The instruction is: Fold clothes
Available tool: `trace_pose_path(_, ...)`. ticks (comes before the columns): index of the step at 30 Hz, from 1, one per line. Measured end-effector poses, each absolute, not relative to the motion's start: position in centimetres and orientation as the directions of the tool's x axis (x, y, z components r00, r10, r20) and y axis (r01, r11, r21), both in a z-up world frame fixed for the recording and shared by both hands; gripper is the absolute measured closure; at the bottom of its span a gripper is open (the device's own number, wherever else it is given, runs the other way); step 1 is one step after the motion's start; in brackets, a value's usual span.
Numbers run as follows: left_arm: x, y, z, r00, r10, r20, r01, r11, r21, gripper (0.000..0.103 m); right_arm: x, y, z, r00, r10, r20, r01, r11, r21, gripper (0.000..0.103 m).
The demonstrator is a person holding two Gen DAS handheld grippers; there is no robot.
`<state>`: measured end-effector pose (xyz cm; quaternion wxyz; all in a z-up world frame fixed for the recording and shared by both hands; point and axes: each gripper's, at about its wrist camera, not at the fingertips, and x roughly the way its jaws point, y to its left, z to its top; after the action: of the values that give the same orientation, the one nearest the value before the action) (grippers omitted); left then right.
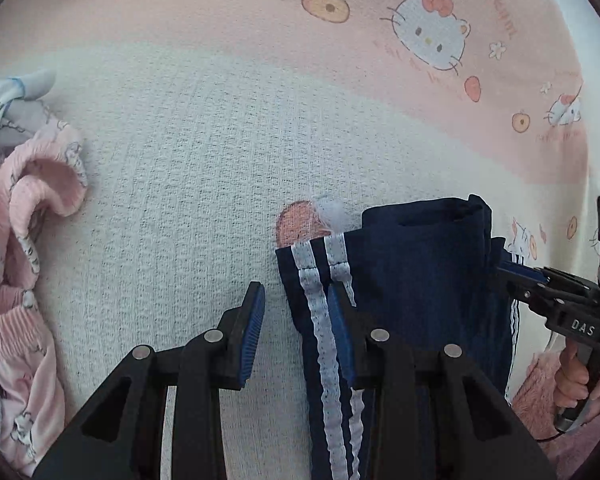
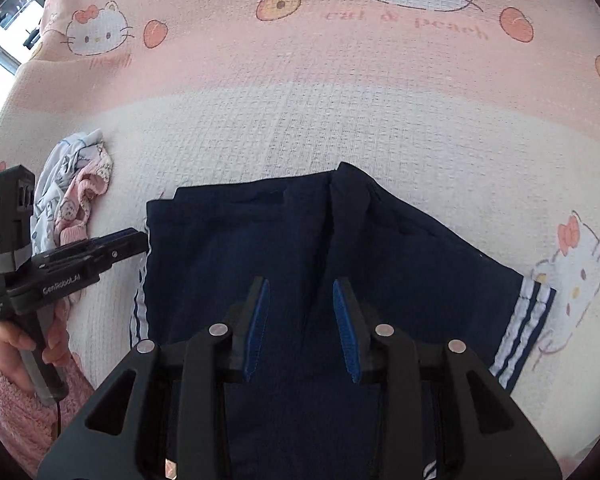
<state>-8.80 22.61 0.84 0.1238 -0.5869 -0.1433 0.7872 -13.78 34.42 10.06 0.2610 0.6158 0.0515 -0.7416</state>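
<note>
Navy shorts with white side stripes lie folded on the bed cover. In the left wrist view the shorts fill the lower right. My left gripper is open at their striped left edge. That edge lies loosely between the pads, and the right finger hovers over the stripes. From the right wrist view, the left gripper points at the same edge from the left. My right gripper stands open above the middle of the shorts with nothing pinched. The left wrist view shows the right gripper at the shorts' right side.
A pink and cream cat-print bed cover lies under everything. A crumpled pile of pink and pale blue clothes sits to the left, seen smaller as the pile. Hands in fluffy pink sleeves hold the grippers.
</note>
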Motion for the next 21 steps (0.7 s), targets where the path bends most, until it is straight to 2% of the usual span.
trace_pose_path(5,-8.3,26.3,3.3,-0.274,0.445,-0.852,-0.222,-0.892,-0.394,0.074,-15.7,32.8,7.4,-0.126,-0.254,-0.959,0.44,-0.881,0.176,0.071)
trace_pose_path(6,-7.7,26.9,3.9,-0.261,0.464,-0.847,-0.263,-0.878,-0.4,0.074,-15.7,32.9,7.2,-0.145,-0.226,-0.963,0.435,-0.889,0.143,0.08)
trace_pose_path(8,-7.1,28.1,4.3,-0.196,0.5,-0.844,-0.305,-0.849,-0.432,0.074,-15.8,33.2,7.0,-0.18,-0.171,-0.969,0.425,-0.901,0.081,0.086)
trace_pose_path(11,-6.5,27.6,4.7,-0.187,0.508,-0.841,-0.313,-0.842,-0.439,0.074,-15.4,34.2,6.7,-0.198,-0.109,-0.974,0.416,-0.909,0.017,0.086)
trace_pose_path(13,-7.0,26.0,4.4,-0.219,0.483,-0.848,-0.25,-0.868,-0.429,0.073,-15.1,34.9,7.0,-0.198,-0.097,-0.975,0.413,-0.91,0.007,0.086)
trace_pose_path(17,-8.9,22.6,3.0,-0.267,0.442,-0.856,-0.098,-0.897,-0.432,0.073,-14.9,36.0,8.1,-0.193,-0.179,-0.965,0.402,-0.911,0.089,0.086)
trace_pose_path(21,-10.2,23.7,2.9,-0.268,0.443,-0.856,-0.127,-0.896,-0.425,0.073,-15.3,35.6,8.6,-0.198,-0.21,-0.957,0.415,-0.903,0.112,0.082)
